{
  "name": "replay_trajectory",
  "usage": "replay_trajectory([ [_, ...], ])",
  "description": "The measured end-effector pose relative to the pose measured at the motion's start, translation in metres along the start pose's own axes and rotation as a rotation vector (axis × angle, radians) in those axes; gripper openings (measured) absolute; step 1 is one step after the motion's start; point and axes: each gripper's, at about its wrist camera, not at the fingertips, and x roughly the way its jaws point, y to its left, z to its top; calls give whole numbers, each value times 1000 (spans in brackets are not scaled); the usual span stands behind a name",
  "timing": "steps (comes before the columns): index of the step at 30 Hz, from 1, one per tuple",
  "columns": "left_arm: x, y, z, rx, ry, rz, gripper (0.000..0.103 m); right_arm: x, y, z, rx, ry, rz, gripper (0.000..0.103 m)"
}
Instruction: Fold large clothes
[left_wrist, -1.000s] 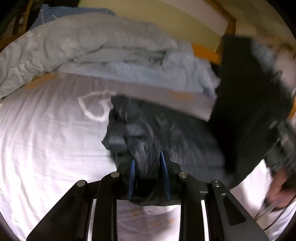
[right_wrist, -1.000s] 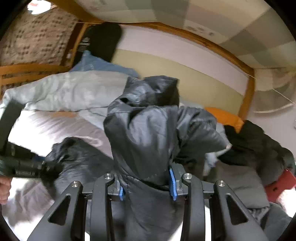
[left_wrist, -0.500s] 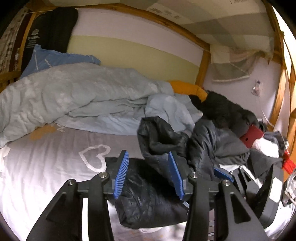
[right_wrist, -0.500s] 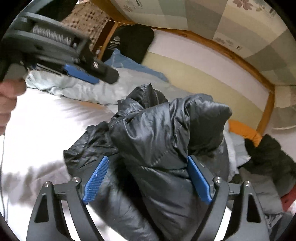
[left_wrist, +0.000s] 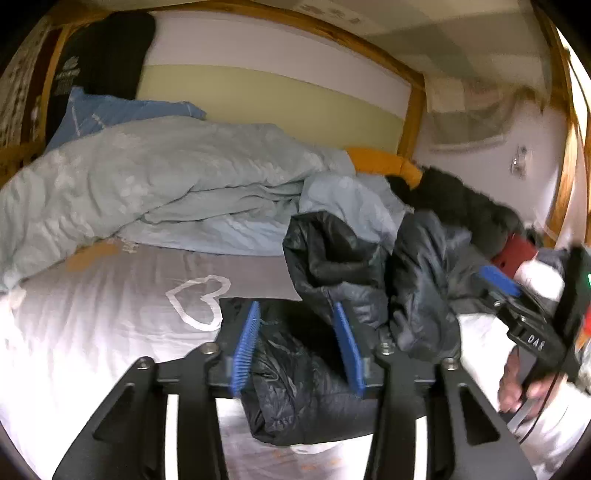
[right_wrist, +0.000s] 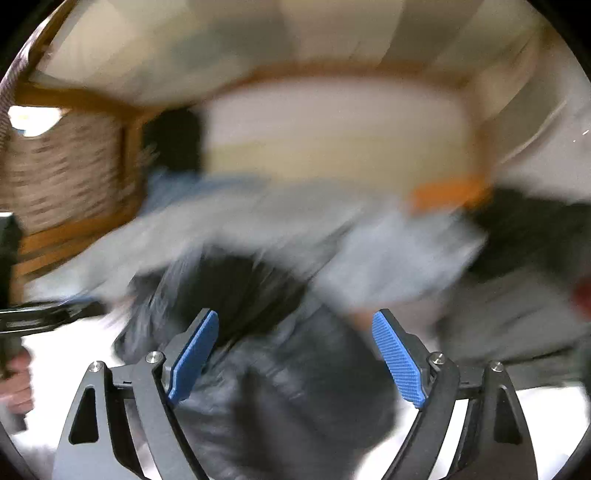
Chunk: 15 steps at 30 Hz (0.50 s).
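Observation:
A dark grey puffer jacket (left_wrist: 314, 387) lies crumpled on the white sheet (left_wrist: 92, 332), one part standing up in a bulge (left_wrist: 332, 258). My left gripper (left_wrist: 295, 314) hovers over it. Its jaws are closing, the blue pads stand apart on either side of the fabric, and neither presses on it. In the blurred right wrist view, my right gripper (right_wrist: 295, 315) is wide open above the same jacket (right_wrist: 280, 387), holding nothing. The right gripper (left_wrist: 517, 314) also shows at the right of the left wrist view, held by a hand (left_wrist: 517, 384).
A pale blue duvet (left_wrist: 166, 177) is heaped along the back, with a blue pillow (left_wrist: 110, 110) behind it. An orange cushion (left_wrist: 384, 164), a black fuzzy garment (left_wrist: 461, 206) and a red item (left_wrist: 513, 254) crowd the right. A wooden bed frame (left_wrist: 410, 110) bounds the mattress.
Both grippers were shut on the jacket and have let go. It dropped from the raised right gripper into a heap. The left gripper rose; the right swung sideways, blurring its view.

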Motion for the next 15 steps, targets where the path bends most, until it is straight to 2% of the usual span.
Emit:
replay_trajectory([
  [1,3,-3,-1,7,7,9,30,14,-11,-1,42,80,56,84],
  [2,4,-3,-1,-2,13,-5,30,19,-19,-1,75,100,63,84],
  [4,1,-7,-1,-12,3,-49,30,23,-34,-7,159,75,70,84],
  [6,-8,-14,1,25,-37,-73,30,34,-35,-9,160,124,145,84],
  [7,-13,-19,2,50,-57,-73,34,42,-31,-11,149,177,210,84],
  [8,-16,-24,3,74,-67,-71,42,48,-27,-11,140,201,239,84],
  [9,-16,-28,3,90,-66,-63,47,51,-19,-16,118,214,257,84],
  [11,-16,-31,3,89,-67,-55,63,56,-5,-25,68,225,257,84],
  [15,-11,-30,1,64,-40,-101,67,64,13,-43,18,261,284,85],
])
